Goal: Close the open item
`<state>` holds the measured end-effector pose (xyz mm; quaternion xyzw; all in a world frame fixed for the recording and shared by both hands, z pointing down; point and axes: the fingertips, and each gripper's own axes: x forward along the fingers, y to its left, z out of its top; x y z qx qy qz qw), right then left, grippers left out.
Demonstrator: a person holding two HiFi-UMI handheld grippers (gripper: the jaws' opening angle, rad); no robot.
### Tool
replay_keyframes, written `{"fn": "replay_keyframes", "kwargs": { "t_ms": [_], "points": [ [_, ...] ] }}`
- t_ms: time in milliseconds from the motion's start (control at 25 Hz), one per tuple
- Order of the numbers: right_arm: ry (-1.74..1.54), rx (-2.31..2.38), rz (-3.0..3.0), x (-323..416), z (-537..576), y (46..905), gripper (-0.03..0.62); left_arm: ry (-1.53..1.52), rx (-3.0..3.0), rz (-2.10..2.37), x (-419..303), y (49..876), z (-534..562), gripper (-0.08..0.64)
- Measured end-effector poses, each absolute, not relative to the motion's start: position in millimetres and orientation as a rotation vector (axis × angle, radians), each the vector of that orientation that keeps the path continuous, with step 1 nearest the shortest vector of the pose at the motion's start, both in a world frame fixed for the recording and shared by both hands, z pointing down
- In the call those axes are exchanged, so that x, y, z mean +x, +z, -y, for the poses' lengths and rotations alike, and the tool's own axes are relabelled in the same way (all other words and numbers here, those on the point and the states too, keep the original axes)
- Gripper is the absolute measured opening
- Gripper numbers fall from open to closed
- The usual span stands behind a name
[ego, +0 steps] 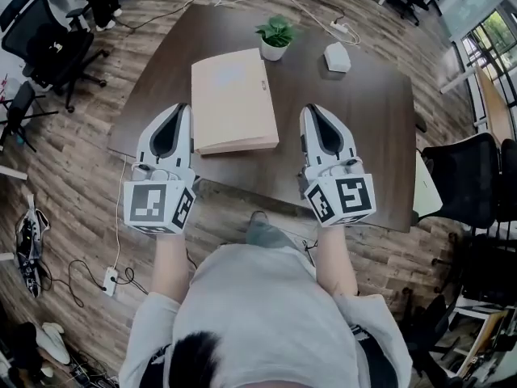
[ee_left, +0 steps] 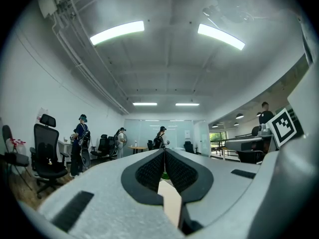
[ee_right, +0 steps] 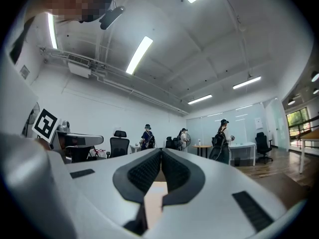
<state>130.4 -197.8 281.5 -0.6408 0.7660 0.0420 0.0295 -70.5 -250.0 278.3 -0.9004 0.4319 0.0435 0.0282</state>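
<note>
Flanking the beige book [ego: 233, 99], which lay shut on the brown surface [ego: 363, 136], the left gripper [ego: 181, 110] and right gripper [ego: 313, 111] kept empty jaws clenched, the closing seemingly done.

I count 1 dark table [ego: 380, 136] in the head view, and on it 1 tan folder [ego: 233, 99], 1 potted plant [ego: 275, 37] and 1 white box [ego: 337, 56]. I have 2 grippers out front, the left gripper [ego: 181, 108] and the right gripper [ego: 312, 110], with 1 marker cube [ego: 157, 204] on each. The left gripper view gives me 4 people [ee_left: 81, 133] and 4 ceiling light strips [ee_left: 117, 32]. The right gripper view gives me 3 people.
</note>
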Motion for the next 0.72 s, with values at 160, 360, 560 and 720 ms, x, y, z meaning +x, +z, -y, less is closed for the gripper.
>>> {"fn": "replay_keyframes", "kwargs": {
  "t_ms": [160, 360, 560, 720],
  "points": [
    [0.121, -1.923, -2.418, 138.2, 225.0, 285.2, 0.014, 0.102, -2.742, -1.396, -64.1, 282.9, 266.5, 0.009],
    [0.086, -1.865, -2.491, 143.7, 253.9, 297.9, 0.014, 0.061, -2.716, -1.477, -58.1, 295.6, 283.8, 0.009],
    [0.022, -1.833, -2.556, 149.6, 276.2, 319.8, 0.014, 0.004, -2.719, -1.539, -50.1, 316.0, 298.6, 0.009],
    [-0.049, -1.824, -2.591, 154.0, 287.7, 342.2, 0.014, -0.056, -2.736, -1.572, -43.6, 335.8, 307.1, 0.009]
  ]
}}
